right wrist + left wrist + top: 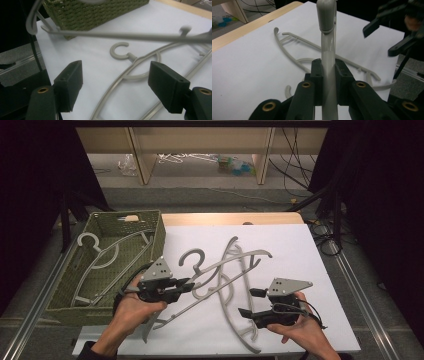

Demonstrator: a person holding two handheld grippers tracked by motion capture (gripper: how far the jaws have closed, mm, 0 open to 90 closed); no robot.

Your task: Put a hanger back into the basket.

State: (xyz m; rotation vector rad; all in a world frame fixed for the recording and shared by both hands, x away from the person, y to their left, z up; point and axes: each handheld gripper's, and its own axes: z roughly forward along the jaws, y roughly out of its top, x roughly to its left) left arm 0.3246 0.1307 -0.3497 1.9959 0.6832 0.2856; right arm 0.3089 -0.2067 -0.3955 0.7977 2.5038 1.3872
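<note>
My left gripper is shut on a grey plastic hanger just below its hook; in the left gripper view the jaws of the left gripper clamp the hanger's bar, which stands up between them. That hanger's long bar hangs across the right gripper view, above the sheet. My right gripper is open at the front right, with its own jaws spread wide and nothing between them. Below them a second hanger lies flat on the white sheet.
A green woven basket stands at the left with another grey hanger inside. More hangers lie tangled mid-sheet. The table's wooden edge runs along the back. Bare sheet lies at the far right.
</note>
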